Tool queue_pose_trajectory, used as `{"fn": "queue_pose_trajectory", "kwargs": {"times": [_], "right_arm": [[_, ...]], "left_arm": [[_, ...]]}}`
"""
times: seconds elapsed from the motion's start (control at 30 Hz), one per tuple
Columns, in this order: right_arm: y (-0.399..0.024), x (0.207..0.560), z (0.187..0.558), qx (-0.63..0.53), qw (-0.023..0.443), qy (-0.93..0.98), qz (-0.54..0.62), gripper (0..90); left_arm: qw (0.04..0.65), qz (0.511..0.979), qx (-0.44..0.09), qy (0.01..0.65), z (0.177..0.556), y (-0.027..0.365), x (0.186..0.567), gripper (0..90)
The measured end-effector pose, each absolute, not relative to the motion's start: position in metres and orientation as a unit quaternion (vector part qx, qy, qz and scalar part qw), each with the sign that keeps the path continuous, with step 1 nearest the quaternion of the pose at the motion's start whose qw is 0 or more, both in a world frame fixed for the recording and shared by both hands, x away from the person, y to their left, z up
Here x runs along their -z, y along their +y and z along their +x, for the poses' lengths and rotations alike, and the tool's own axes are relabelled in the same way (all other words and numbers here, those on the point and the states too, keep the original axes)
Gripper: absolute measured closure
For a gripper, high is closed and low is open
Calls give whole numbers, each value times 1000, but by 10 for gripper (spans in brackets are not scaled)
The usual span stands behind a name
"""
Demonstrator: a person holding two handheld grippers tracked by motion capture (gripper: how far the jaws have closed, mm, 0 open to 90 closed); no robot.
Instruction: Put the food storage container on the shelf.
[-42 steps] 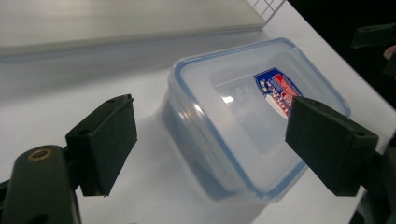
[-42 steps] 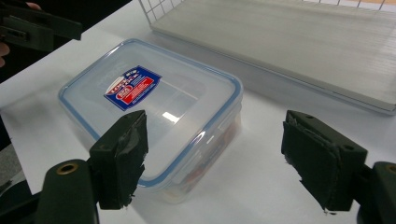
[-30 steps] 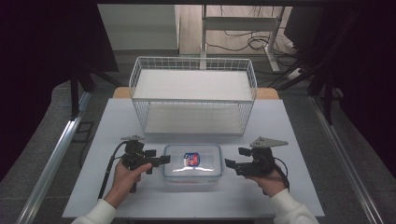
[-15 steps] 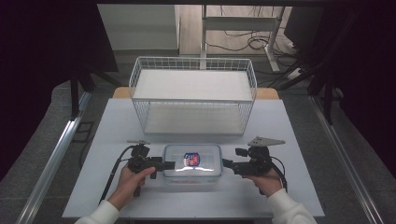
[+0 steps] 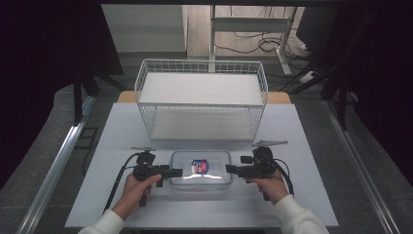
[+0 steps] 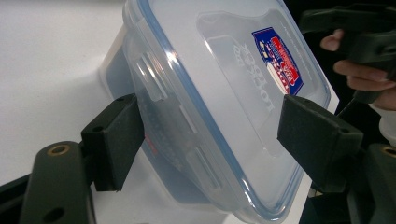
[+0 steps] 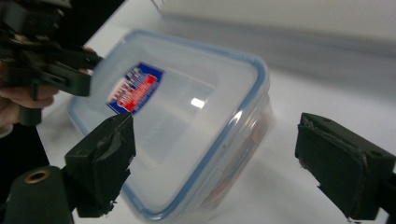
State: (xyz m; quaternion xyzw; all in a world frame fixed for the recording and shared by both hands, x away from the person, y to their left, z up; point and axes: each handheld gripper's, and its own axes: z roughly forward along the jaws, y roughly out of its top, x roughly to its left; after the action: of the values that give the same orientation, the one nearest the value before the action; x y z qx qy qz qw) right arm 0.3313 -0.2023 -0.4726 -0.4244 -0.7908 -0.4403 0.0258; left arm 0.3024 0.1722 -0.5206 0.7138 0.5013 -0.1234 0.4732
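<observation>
A clear plastic box (image 5: 210, 176) with a blue-rimmed lid and a red and blue label (image 5: 199, 166) lies flat on the white table (image 5: 302, 141), near its front edge. My left gripper (image 5: 178, 171) is at the box's left end and its jaws have just been closing. In the left gripper view the box's rim and side latch (image 6: 187, 116) sit between the jaws of the left gripper (image 6: 212, 135), with a gap still showing. My right gripper (image 5: 229, 169) is at the right end, its jaws just opening. The right gripper (image 7: 215, 163) stands wide around the box corner (image 7: 243, 126) without touching it.
A white wire basket (image 5: 202, 104) stands behind the box at the table's back, its front side close to my hands. Dark floor, a desk frame and cables lie beyond the table. A metal rail (image 5: 53, 165) runs along the left side.
Both grippers have come in closer to the ends of the box. The left one has slid right until its jaws reach the left rim. The box has not moved.
</observation>
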Motion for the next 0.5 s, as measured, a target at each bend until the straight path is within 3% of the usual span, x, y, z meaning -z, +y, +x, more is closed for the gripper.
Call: {"fn": "queue_pose_trajectory", "kwargs": {"times": [0.2, 0.5], "right_arm": [[-194, 491, 345, 429, 90, -782, -444, 108], [-186, 503, 348, 427, 132, -771, -453, 162]], "left_arm": [[475, 714, 124, 500, 302, 173, 521, 228], [473, 715, 119, 501, 301, 172, 520, 228]]}}
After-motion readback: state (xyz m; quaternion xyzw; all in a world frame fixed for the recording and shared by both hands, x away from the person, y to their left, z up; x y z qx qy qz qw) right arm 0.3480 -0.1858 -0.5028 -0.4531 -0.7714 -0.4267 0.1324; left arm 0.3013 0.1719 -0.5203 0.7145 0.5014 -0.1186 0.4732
